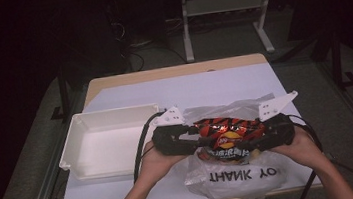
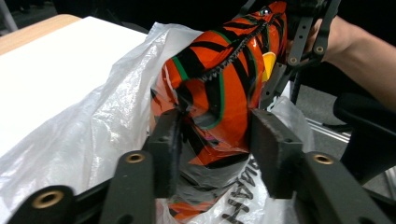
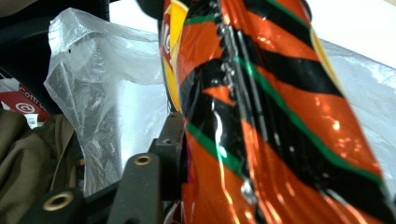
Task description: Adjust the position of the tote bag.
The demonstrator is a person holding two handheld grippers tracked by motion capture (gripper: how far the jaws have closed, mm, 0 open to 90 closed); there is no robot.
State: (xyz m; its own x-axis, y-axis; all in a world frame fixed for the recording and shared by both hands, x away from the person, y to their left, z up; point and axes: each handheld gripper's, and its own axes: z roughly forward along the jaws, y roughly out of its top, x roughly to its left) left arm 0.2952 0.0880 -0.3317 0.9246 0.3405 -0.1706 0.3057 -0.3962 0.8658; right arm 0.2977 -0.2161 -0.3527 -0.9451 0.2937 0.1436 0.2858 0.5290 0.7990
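Observation:
An orange-and-black striped chip bag (image 1: pixel 228 131) stands in the mouth of a thin plastic carrier bag (image 1: pixel 234 178) printed "THANK YOU", at the table's front edge. My left gripper (image 1: pixel 197 142) comes at it from the left, and in the left gripper view both pads bear on the chip bag (image 2: pixel 219 79): left gripper (image 2: pixel 217 135) shut on it. From the right, my right gripper (image 1: pixel 257 141) grips the other end. In the right gripper view one pad presses the chip bag (image 3: pixel 261 116) and the other jaw is hidden behind it. The carrier bag (image 2: pixel 93 130) lies crumpled around it.
A white rectangular tray (image 1: pixel 76 141) sits to the left of my left hand, nothing in it. The table is covered by a white sheet (image 1: pixel 188 85). Beyond the far edge stand a metal frame and cables on the dark floor.

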